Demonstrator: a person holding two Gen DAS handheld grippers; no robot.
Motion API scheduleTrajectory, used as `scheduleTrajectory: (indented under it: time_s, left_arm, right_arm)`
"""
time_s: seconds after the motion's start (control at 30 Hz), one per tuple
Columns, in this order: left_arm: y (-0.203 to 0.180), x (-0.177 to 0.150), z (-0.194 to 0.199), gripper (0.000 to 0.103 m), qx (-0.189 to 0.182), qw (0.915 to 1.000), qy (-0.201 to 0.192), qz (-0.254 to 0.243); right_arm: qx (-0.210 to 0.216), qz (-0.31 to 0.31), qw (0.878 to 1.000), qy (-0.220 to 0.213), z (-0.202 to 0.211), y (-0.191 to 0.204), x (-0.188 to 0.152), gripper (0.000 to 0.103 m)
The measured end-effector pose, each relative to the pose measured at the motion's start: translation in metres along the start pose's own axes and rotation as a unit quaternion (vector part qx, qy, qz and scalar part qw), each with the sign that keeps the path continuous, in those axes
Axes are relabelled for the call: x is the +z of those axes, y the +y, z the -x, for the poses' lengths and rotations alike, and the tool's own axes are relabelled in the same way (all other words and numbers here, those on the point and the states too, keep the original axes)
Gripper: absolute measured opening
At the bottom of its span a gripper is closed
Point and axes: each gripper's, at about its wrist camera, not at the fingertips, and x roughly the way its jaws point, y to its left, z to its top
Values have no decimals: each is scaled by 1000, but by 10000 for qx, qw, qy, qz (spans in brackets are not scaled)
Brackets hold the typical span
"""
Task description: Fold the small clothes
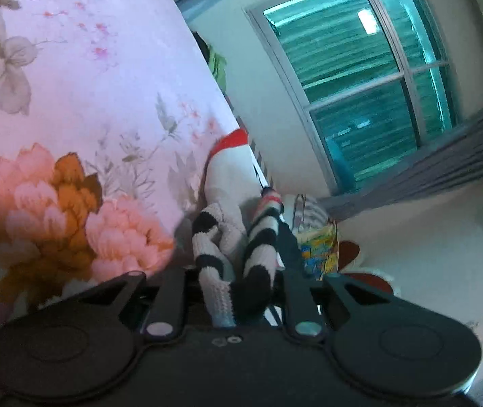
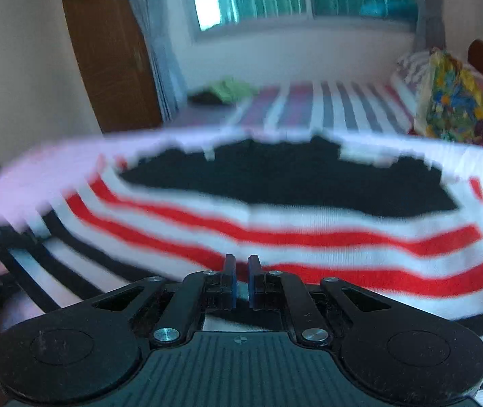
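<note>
A small knitted garment with white, black and red stripes is held up between both grippers. In the left wrist view its bunched black-and-white striped edge (image 1: 231, 257) sits between the jaws of my left gripper (image 1: 234, 291), which is shut on it; a white part with a red band (image 1: 233, 156) hangs beyond. In the right wrist view the garment (image 2: 275, 210) spreads wide and blurred in front, with a black patch at its top. My right gripper (image 2: 240, 273) has its blue-padded fingers (image 2: 231, 281) nearly together at the garment's lower edge; the cloth between them is hard to see.
A floral bedsheet (image 1: 72, 101) lies to the left in the left wrist view. A striped bed cover (image 2: 326, 105), a colourful bag (image 2: 451, 101), green clothes (image 2: 231, 90), a window (image 1: 360, 78) and a wooden door (image 2: 105, 51) are beyond.
</note>
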Motion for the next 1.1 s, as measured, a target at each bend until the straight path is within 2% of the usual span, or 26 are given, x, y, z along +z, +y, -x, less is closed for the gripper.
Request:
scheduleTrajectory:
  time_s: [0.1, 0.23, 0.33, 0.4, 0.5, 0.6, 0.7, 0.77, 0.83, 0.87, 0.9, 0.93, 0.97, 1.03, 1.1]
  left_arm:
    - [-6, 8, -1, 17, -104, 9999, 77, 74]
    - [-43, 9, -4, 16, -576, 9982, 77, -124]
    - [-90, 1, -12, 17, -741, 9960, 147, -471]
    - [-119, -10, -19, 17, -772, 9938, 249, -756]
    - [-161, -35, -32, 17, -764, 9871, 502, -1312]
    - [-192, -70, -54, 17, -696, 9770, 851, -1829]
    - [-206, -121, -86, 17, -546, 9679, 1371, -2033]
    - [-209, -160, -112, 18, -359, 9565, 1829, -2244]
    - [-215, -203, -136, 33, -52, 9387, 2238, -2622]
    - [-222, -218, -138, 41, 60, 9302, 2187, -2948]
    - [-228, -228, -134, 59, 3, 9239, 2106, -3194]
    - [-236, -233, -127, 61, -161, 9202, 2079, -3312]
    - [-243, -231, -119, 61, -294, 9196, 2066, -3329]
    - [-252, -215, -95, 62, -496, 9207, 1811, -3422]
    - [-250, -191, -66, 62, -438, 9248, 1317, -3542]
  right_arm:
    - [-4, -126, 9999, -28, -1, -2, -1, 6]
    - [175, -357, 9992, -12, -1, -12, 0, 6]
    - [448, -705, 9965, 10, 3, -28, 5, 6]
    - [353, -1080, 9932, -248, 19, -45, 8, 6]
    - [416, -1769, 9816, -588, 51, -86, 9, 6]
    - [436, -2171, 9718, -810, 86, -132, 6, 6]
    - [358, -2501, 9632, -920, 113, -173, 0, 6]
    - [411, -2836, 9536, -918, 127, -199, -7, 6]
    - [473, -3095, 9457, -872, 136, -219, -14, 7]
    - [467, -3146, 9443, -840, 141, -225, -16, 7]
    - [494, -3144, 9447, -790, 145, -230, -17, 12]
    - [531, -3118, 9455, -775, 149, -234, -16, 47]
    - [562, -3072, 9461, -852, 156, -236, -16, 73]
    - [791, -3028, 9457, -876, 164, -238, -13, 73]
    - [1076, -3151, 9395, -800, 162, -237, -12, 73]
